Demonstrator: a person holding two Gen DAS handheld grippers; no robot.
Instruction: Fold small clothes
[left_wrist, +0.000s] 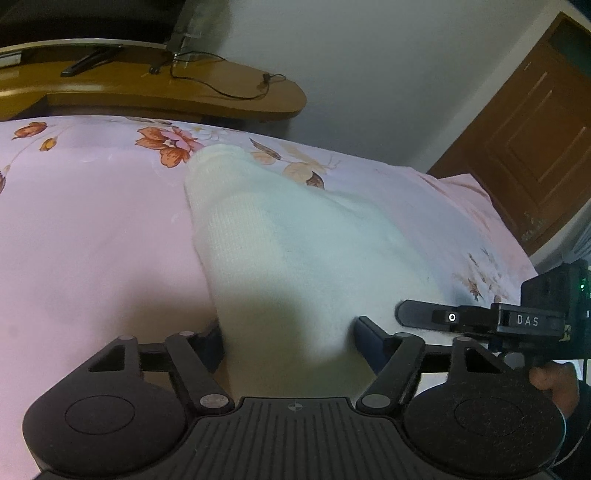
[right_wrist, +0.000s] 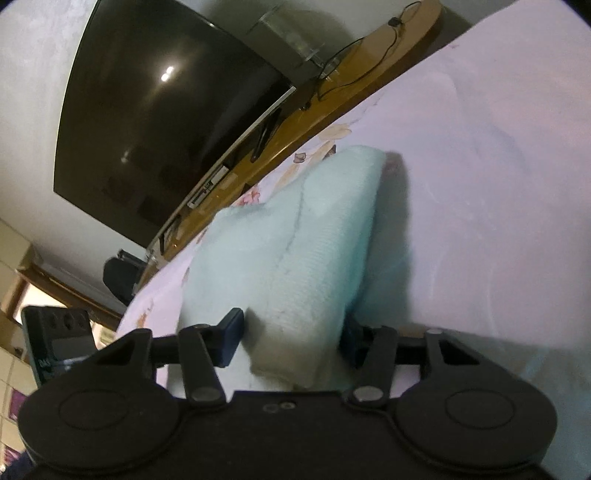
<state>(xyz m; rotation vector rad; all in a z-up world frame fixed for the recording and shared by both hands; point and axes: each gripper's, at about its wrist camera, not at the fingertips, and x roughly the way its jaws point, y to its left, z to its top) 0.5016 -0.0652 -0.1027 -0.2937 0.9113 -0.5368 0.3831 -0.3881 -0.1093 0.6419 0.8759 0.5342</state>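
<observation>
A pale mint-white knitted garment (left_wrist: 295, 236) lies on the pink floral bedsheet (left_wrist: 92, 221), its near edge lifted. My left gripper (left_wrist: 288, 343) has cloth bunched between its two fingers, which stand well apart; the cloth hides the fingertips. In the right wrist view the same garment (right_wrist: 295, 251) rises in a fold between the fingers of my right gripper (right_wrist: 295, 339), which holds its near edge. The right gripper's body (left_wrist: 498, 321) shows at the right of the left wrist view, close beside the left one.
A wooden shelf (left_wrist: 177, 92) with a black cable and a TV stand runs behind the bed. A dark TV screen (right_wrist: 166, 110) hangs on the wall. A brown wooden door (left_wrist: 535, 140) stands at the right. Pink sheet (right_wrist: 498, 184) spreads around the garment.
</observation>
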